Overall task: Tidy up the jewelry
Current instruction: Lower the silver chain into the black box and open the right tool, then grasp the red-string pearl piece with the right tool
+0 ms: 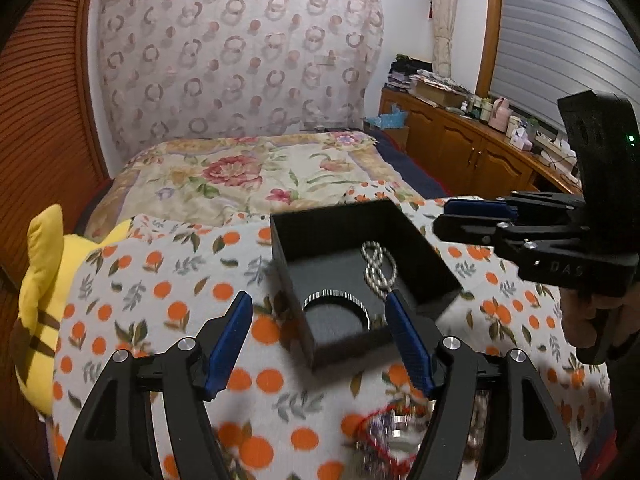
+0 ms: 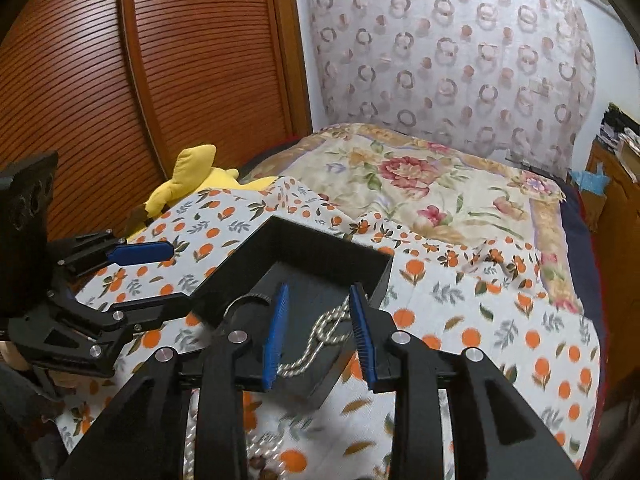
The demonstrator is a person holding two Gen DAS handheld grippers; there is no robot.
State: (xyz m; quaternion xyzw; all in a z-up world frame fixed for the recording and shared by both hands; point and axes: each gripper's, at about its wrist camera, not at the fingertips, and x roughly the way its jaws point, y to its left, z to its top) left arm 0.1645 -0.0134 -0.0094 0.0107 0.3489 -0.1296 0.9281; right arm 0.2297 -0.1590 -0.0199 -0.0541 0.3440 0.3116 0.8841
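Note:
A black open box (image 1: 340, 232) sits on the orange-print cloth. Inside it lie a silver rope chain (image 1: 378, 268) and a silver bangle (image 1: 336, 300). My left gripper (image 1: 316, 308) hovers just in front of the box, open and empty. My right gripper (image 1: 452, 220) reaches in from the right. In the right wrist view, the right gripper (image 2: 319, 292) stands over the box (image 2: 320, 248) with the rope chain (image 2: 320, 336) lying between its blue pads, which do not press on it. The bangle (image 2: 244, 304) is partly hidden behind the left finger. The left gripper (image 2: 176, 276) is at the left, open.
More jewelry, blurred, lies on the cloth near me: a red string with beads (image 1: 384, 432) and a chain (image 2: 256, 452). A yellow plush toy (image 1: 40, 280) sits at the left. Beyond are a floral bedspread (image 1: 240, 172), a wooden cabinet (image 1: 460, 144) and a louvred wardrobe door (image 2: 180, 60).

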